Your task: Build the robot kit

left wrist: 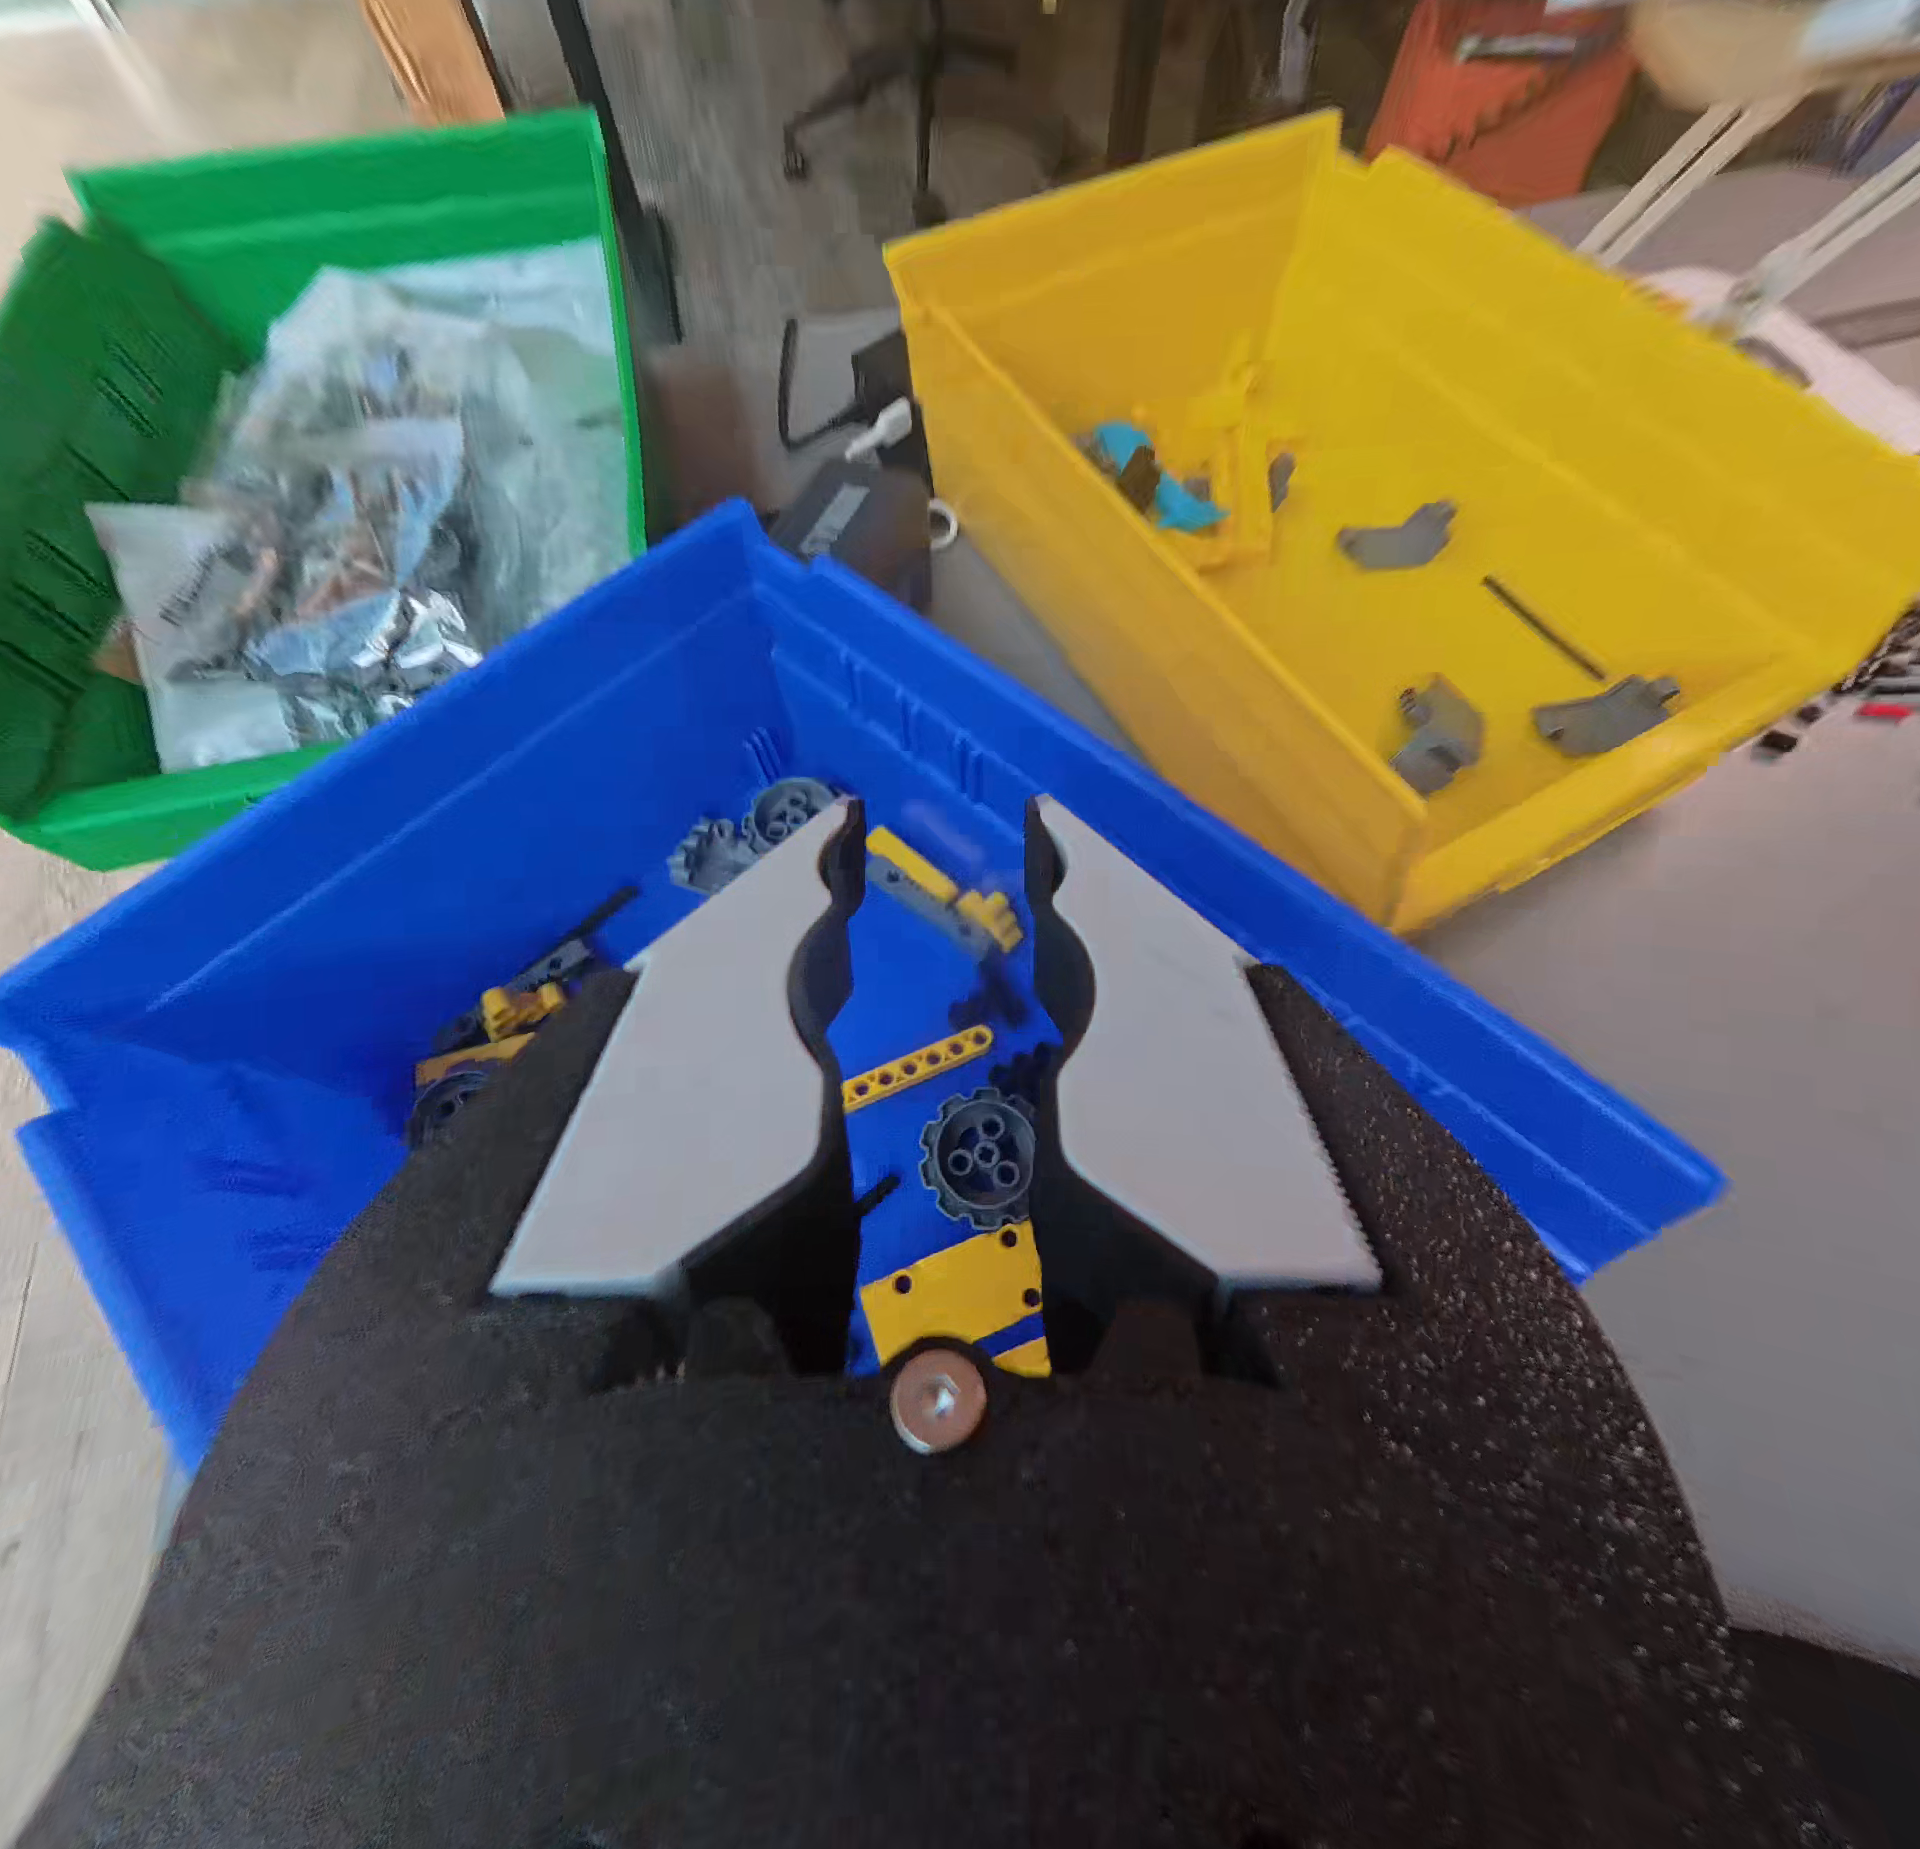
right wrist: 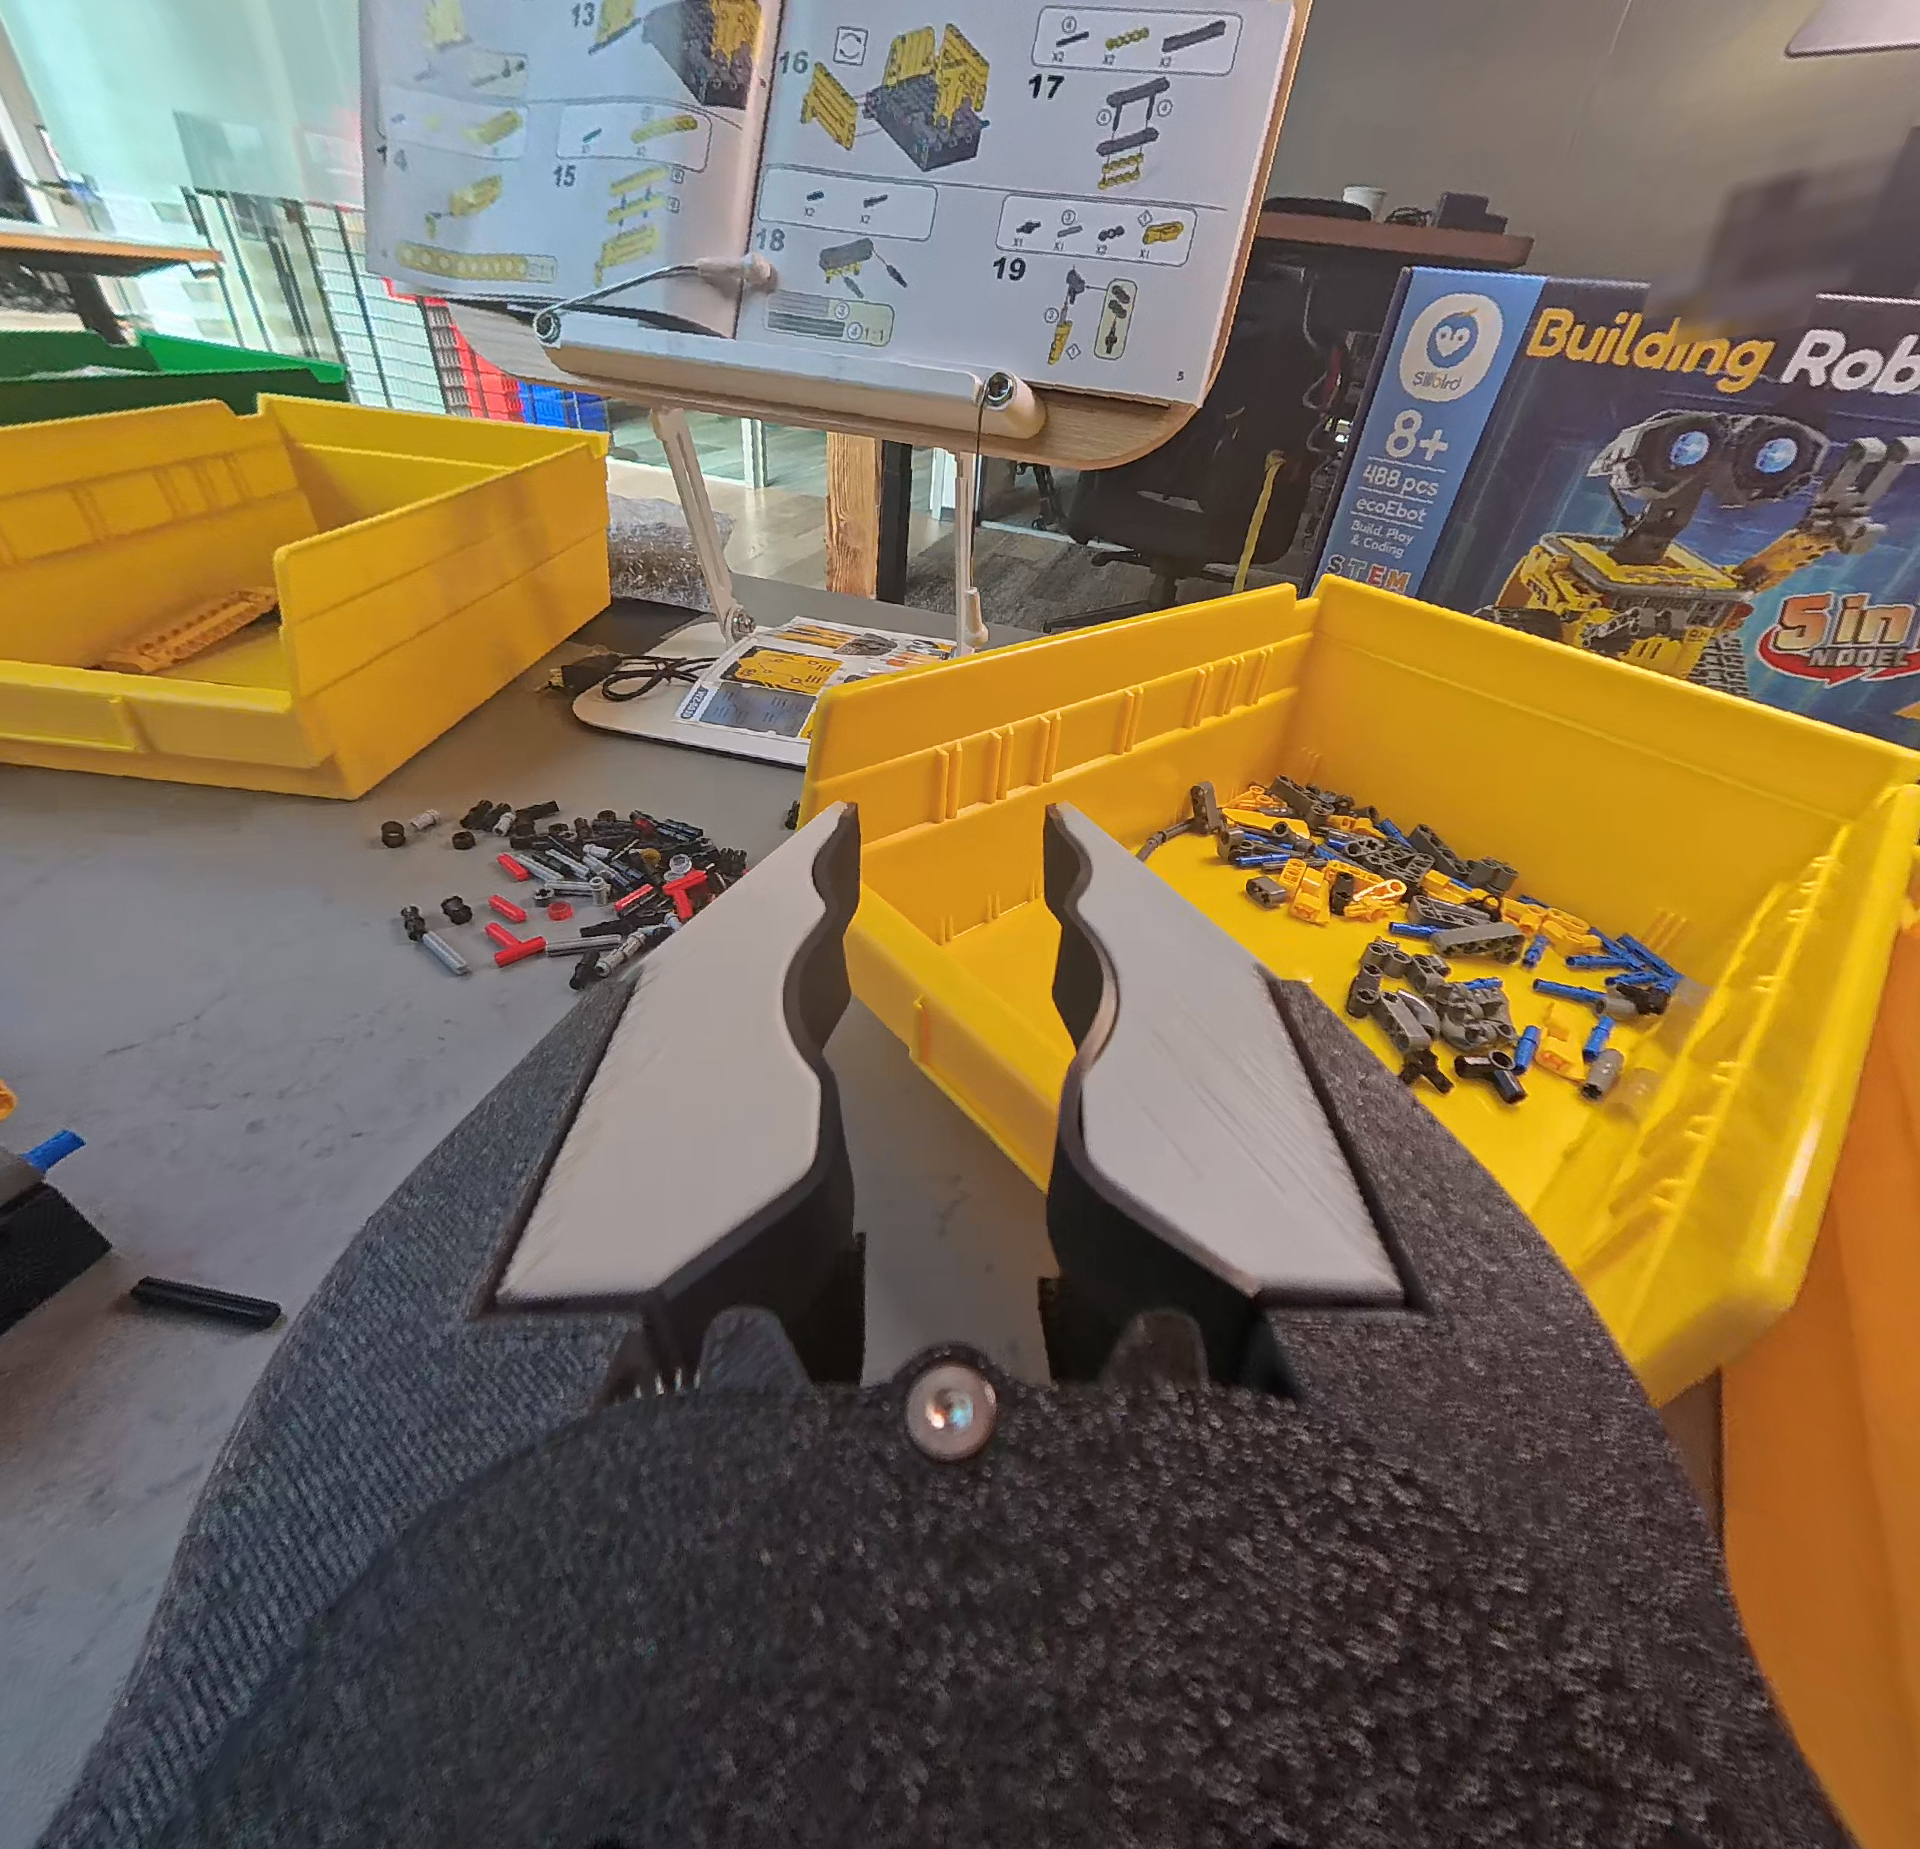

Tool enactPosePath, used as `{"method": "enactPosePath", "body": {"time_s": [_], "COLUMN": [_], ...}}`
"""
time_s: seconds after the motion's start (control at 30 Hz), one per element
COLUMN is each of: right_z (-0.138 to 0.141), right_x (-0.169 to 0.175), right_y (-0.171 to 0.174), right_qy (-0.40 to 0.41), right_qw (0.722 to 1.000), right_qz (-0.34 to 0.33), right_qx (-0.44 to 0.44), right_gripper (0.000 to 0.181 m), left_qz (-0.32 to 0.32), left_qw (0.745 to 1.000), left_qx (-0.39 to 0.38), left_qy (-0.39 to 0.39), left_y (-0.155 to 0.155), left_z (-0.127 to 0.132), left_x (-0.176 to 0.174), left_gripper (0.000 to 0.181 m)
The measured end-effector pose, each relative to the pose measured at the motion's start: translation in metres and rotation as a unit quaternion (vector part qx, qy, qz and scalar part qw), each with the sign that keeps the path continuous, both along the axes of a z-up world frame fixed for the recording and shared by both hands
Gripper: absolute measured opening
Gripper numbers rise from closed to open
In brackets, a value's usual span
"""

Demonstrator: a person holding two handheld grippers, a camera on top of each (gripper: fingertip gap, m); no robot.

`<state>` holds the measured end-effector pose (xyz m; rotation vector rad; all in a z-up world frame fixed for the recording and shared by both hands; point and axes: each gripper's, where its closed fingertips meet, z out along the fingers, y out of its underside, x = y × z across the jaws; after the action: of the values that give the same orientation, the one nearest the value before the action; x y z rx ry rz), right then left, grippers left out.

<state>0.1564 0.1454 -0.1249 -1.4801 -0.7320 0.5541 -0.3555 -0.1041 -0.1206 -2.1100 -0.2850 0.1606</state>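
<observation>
Blue bin under left tool — parted, empty, above gear. Right tool parted, empty — over yellow bin rim.

The left tool's body is covering the near end of the blue bin, hiding part of a yellow plate and a dark wheel. Blur is smearing the bagged contents of the green bin. The right edge is cutting off the printed box, and the loose desk pieces are looking too small to identify.
</observation>
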Motion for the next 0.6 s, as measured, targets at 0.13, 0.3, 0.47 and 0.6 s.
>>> {"method": "enactPosePath", "body": {"time_s": [0.13, 0.3, 0.47, 0.6], "right_z": [0.005, 0.005, 0.003, 0.001], "right_x": [0.001, -0.001, -0.003, -0.005], "right_y": [-0.005, -0.007, -0.008, -0.008], "right_qy": [0.004, 0.001, -0.001, -0.003], "right_qw": [1.000, 1.000, 1.000, 1.000], "right_qz": [0.005, 0.011, 0.019, 0.026], "right_qx": [0.016, 0.019, 0.014, 0.007], "right_gripper": [0.032, 0.031, 0.031, 0.031], "left_qz": [0.004, 0.001, 0.006, 0.006], "left_qw": [0.993, 0.980, 0.975, 0.970], "left_qx": [-0.117, -0.192, -0.220, -0.241], "left_qy": [-0.025, -0.052, -0.031, -0.028], "left_y": [0.020, 0.030, 0.022, 0.010], "left_z": [-0.066, -0.109, -0.113, -0.113], "left_x": [-0.021, -0.029, -0.038, -0.043], "left_gripper": [0.024, 0.025, 0.022, 0.021]}}
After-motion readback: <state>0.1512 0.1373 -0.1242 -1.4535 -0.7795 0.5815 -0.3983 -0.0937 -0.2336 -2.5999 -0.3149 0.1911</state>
